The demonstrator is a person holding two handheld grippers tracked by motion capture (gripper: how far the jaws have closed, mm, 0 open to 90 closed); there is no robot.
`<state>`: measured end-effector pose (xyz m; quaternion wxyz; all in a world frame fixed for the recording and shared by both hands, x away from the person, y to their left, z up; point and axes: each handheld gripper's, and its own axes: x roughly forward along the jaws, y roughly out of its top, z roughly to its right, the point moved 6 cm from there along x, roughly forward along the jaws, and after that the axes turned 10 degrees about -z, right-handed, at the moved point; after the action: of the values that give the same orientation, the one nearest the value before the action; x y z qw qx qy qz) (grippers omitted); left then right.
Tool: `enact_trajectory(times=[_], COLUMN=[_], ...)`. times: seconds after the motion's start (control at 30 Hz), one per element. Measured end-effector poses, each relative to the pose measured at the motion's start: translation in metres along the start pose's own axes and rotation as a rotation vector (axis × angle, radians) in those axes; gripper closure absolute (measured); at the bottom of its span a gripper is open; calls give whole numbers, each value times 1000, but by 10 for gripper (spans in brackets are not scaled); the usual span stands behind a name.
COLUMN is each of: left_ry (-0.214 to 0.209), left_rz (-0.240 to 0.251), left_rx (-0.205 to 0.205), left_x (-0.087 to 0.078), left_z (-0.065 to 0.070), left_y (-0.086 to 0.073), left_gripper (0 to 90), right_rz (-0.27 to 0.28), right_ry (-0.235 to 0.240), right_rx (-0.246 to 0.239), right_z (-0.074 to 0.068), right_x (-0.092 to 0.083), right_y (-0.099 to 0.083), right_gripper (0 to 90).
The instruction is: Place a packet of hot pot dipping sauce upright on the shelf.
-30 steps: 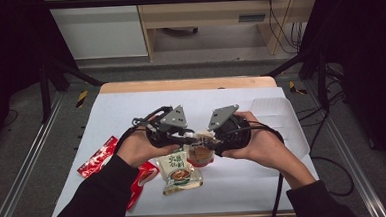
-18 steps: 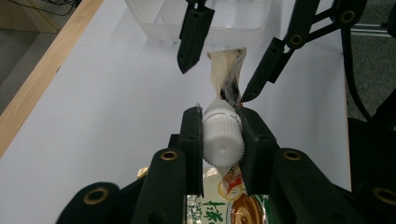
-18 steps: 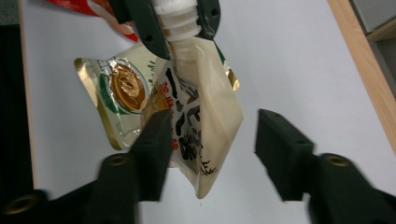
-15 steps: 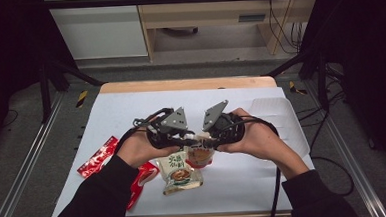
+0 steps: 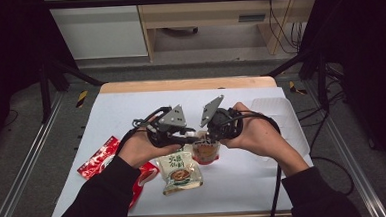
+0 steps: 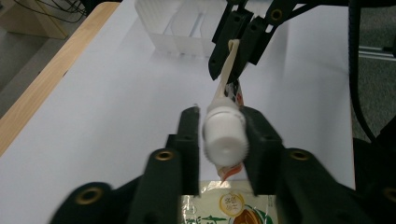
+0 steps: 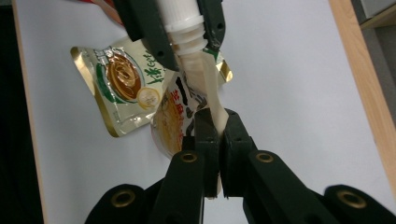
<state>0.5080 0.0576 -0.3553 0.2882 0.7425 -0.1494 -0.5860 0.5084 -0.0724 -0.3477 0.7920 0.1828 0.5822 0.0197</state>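
A small spouted pouch [image 5: 206, 152] with orange print hangs between both grippers just above the white table cover. My left gripper [image 6: 223, 116] is shut on its white screw cap [image 6: 224, 140], and its jaws have just been opening a little with the cap still touching both. My right gripper [image 7: 218, 116] has just closed and is shut on the cream flap of the pouch [image 7: 173, 126] right below the spout. From the high view, the left gripper [image 5: 195, 137] and right gripper [image 5: 207, 137] meet tip to tip at the table's middle.
A green-and-gold pouch [image 5: 179, 172] lies flat under the held one, toward the front. Red packets [image 5: 98, 158] lie at the front left, partly under the left sleeve. A white ridged tray [image 5: 276, 114] sits at the right. The wooden table edge [image 5: 187, 84] runs along the back.
The right hand has shifted slightly left toward the left gripper, and its grey plate has tilted more upright. The left hand has stayed put.
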Motion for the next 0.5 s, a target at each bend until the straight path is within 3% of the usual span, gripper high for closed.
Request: enact_trajectory(times=[0.17,0.5], left_ry=[5,41], left_rz=[10,10], left_rx=[-52,-110], left_x=[0,1], left_z=[-2,-4], left_y=[-8,-36], left_gripper=[417,223], right_rz=[-22,-43], right_ry=[-18,-50], right_rx=[18,54], right_z=[14,46], right_x=[-4,-8], right_y=[-10,-36], right_gripper=[881,881])
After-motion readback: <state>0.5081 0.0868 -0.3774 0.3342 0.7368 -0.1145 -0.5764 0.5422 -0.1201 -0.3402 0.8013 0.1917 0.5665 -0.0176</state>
